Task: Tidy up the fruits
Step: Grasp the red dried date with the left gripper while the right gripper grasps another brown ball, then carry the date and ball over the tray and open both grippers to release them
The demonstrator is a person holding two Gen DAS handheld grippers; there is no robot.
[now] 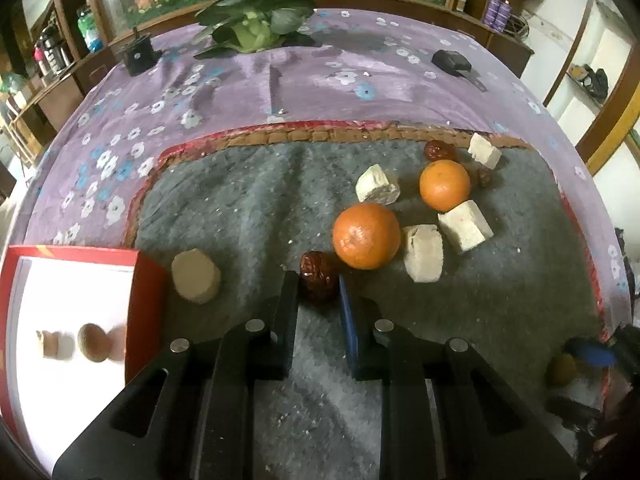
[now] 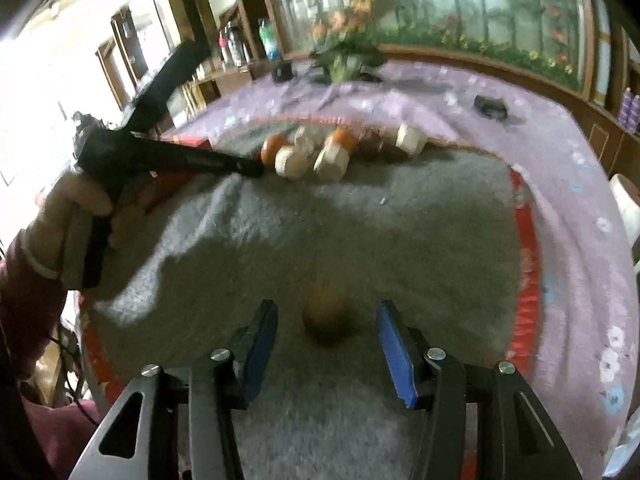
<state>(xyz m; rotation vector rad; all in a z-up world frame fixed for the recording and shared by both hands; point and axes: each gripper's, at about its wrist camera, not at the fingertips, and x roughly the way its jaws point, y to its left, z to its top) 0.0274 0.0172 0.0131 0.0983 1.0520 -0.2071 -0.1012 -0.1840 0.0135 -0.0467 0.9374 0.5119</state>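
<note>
On the grey felt mat (image 1: pixel 240 208), edged in red and spread over a purple flowered tablecloth (image 1: pixel 248 80), the fruit sorting is judged to be midway. A red-rimmed white tray (image 1: pixel 146 280) sits at the mat's left edge, with three blurred small pieces already inside.

Left gripper (image 1: pixel 319 280) is seen lowered to the mat, jaws part-open and straddling a wrinkled dark red dried date (image 1: pixel 318 280); the left finger is touching or nearly touching it, a slight gap shows on the other side, so no firm grip is taken yet. Next move is judged to be closing on the date, then a lift toward the tray.

Just beyond the date a larger round orange (image 1: pixel 366 236) lies almost touching it; care would be needed not to nudge it. A second smaller orange (image 1: pixel 445 185) lies further back on the mat, among pale cream chunky blocks (image 1: pixel 464 226). One beige round block (image 1: pixel 196 276) rests between date and tray.

Right gripper (image 2: pixel 326 330) is held wide open, holding nothing, over a blurred small brownish-green round fruit (image 2: pixel 325 318) near the mat's near edge; type cannot be told.
</note>
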